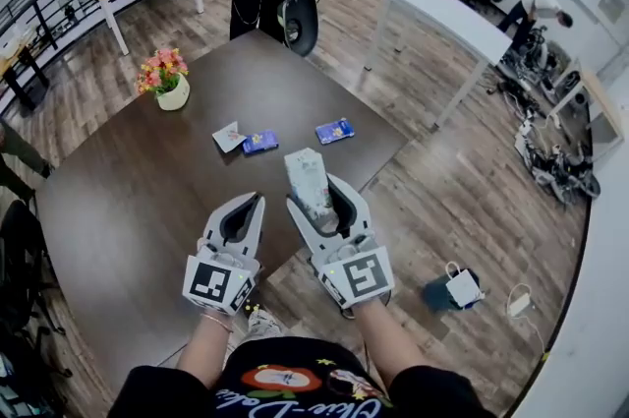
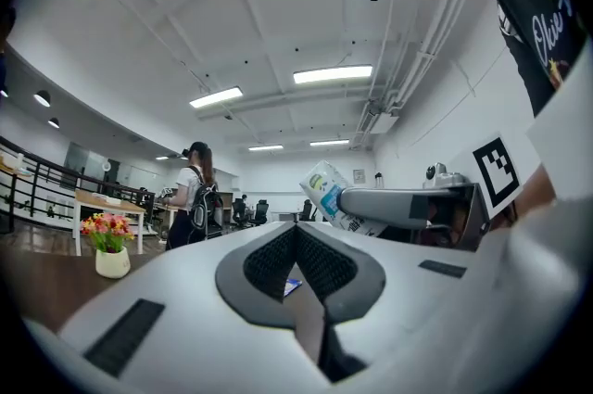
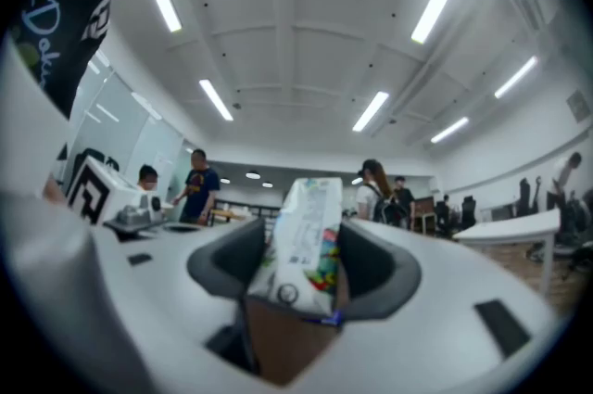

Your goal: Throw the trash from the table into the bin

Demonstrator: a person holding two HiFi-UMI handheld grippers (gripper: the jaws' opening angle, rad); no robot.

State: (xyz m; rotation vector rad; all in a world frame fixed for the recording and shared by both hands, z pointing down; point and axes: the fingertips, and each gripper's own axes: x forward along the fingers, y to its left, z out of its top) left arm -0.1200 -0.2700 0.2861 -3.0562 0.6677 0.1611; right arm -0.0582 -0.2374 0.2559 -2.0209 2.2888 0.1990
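Right tool [image 1: 314, 193] clamped on a white carton [image 1: 306, 172], which is held upright over the table [image 1: 118, 209], just inside its near right edge. Left tool [image 1: 253, 200] alongside – jaws together, nothing between them. Lying on the table toward the right corner: a white card [image 1: 229, 137], a blue packet [image 1: 260, 143] beside it, and a second blue packet [image 1: 335, 131] – apart. Flower pot [image 1: 174, 84] near the far left edge.

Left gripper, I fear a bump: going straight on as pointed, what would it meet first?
Likely nothing close: left gripper points roughly level over the table, above the blue wrapper; depth unclear.
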